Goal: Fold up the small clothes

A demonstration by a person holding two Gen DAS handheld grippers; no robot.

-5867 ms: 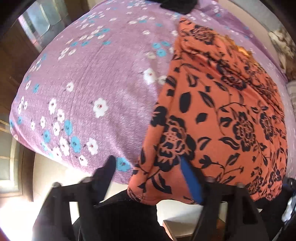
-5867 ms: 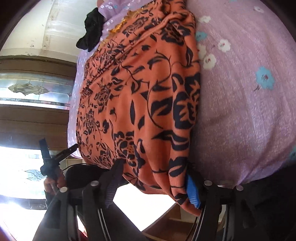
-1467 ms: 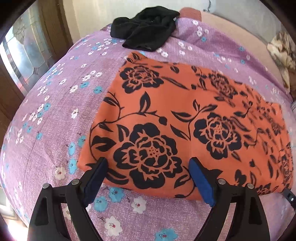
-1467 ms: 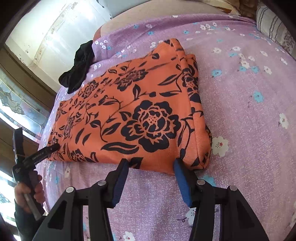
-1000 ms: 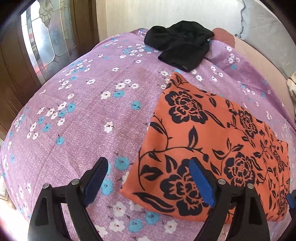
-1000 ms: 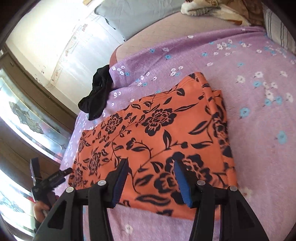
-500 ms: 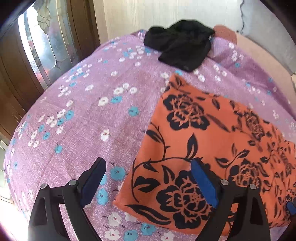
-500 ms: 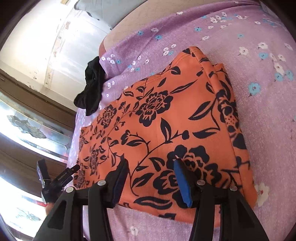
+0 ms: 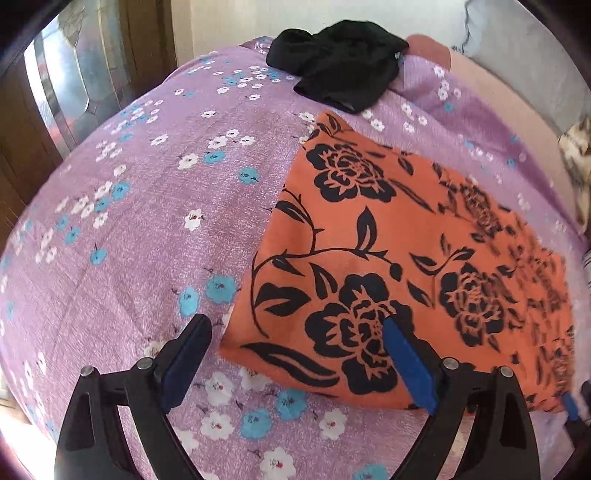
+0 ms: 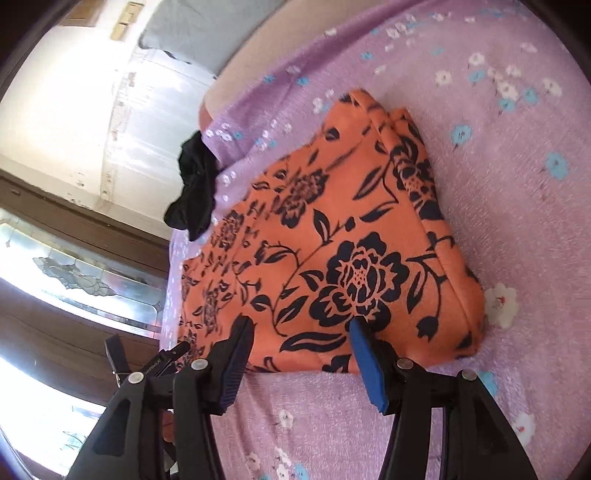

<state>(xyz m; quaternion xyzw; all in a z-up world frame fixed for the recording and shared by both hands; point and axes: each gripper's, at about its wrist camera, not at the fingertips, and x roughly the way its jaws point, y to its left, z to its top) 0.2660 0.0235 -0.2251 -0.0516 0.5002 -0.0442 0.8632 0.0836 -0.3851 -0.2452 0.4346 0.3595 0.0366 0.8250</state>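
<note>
Two tools: both spread apart, gripping nothing.
Left tool (image 9: 295, 354): above the near left corner of the orange floral cloth (image 9: 406, 251).
Right tool (image 10: 301, 343): at the cloth's near edge.
Cloth: folded flat on the bed (image 9: 140, 221).
Black garment (image 9: 340, 70): 12 o'clock, beyond the cloth.

No legible text — none anywhere.

Purple floral bedsheet (image 9: 140, 229), grey pillow (image 10: 192, 33) nr wall
</note>
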